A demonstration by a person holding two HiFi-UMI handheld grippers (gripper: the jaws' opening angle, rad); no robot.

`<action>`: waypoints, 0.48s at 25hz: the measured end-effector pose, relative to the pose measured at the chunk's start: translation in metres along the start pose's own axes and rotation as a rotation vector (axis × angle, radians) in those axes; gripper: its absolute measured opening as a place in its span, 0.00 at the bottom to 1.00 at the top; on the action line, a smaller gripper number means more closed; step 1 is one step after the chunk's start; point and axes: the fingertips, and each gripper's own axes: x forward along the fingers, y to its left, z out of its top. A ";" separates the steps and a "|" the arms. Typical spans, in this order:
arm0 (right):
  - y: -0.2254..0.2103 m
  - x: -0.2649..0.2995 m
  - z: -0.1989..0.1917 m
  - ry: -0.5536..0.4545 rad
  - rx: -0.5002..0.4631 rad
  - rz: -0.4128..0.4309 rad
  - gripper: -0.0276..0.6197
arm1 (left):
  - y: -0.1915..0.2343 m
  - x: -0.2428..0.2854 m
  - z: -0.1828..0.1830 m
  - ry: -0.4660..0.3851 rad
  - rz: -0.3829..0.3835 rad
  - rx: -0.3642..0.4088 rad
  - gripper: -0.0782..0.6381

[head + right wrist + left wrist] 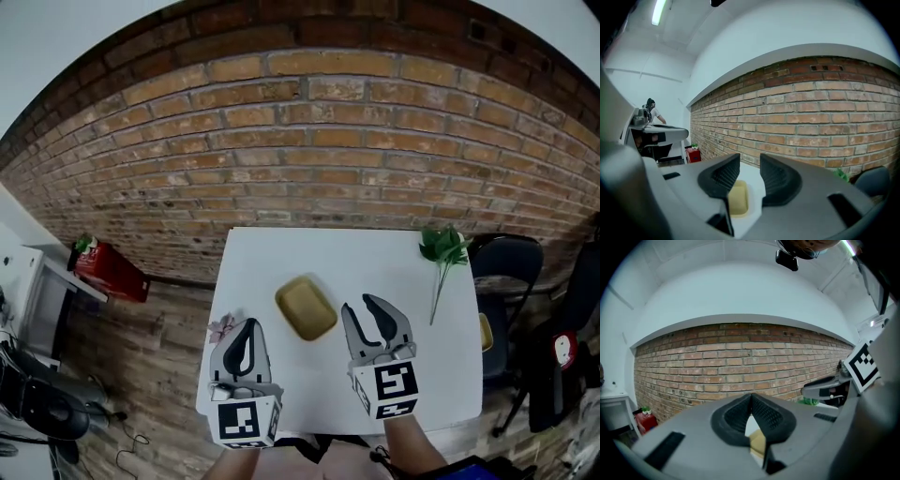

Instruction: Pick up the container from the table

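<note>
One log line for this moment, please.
stage: pre-grasp | container: on table, untouched | left gripper: jaws shut, empty | right gripper: jaws open, empty

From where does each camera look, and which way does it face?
Head view: on the person's head, looking down at the table, container, left gripper and right gripper.
Left gripper view: rides the left gripper, faces the brick wall past shut jaws.
Right gripper view: rides the right gripper, faces the wall past open jaws.
Shared: all show the container.
</note>
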 end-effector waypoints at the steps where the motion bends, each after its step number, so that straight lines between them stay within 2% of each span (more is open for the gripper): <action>1: -0.002 0.004 0.004 -0.005 -0.006 0.007 0.26 | 0.001 0.002 0.002 -0.001 0.010 0.002 0.12; 4: -0.005 0.016 0.015 -0.016 -0.023 0.023 0.26 | 0.006 0.008 0.009 -0.025 0.034 -0.005 0.12; 12: -0.007 0.047 0.018 0.010 -0.056 0.064 0.26 | 0.025 0.024 0.005 -0.008 0.082 -0.033 0.12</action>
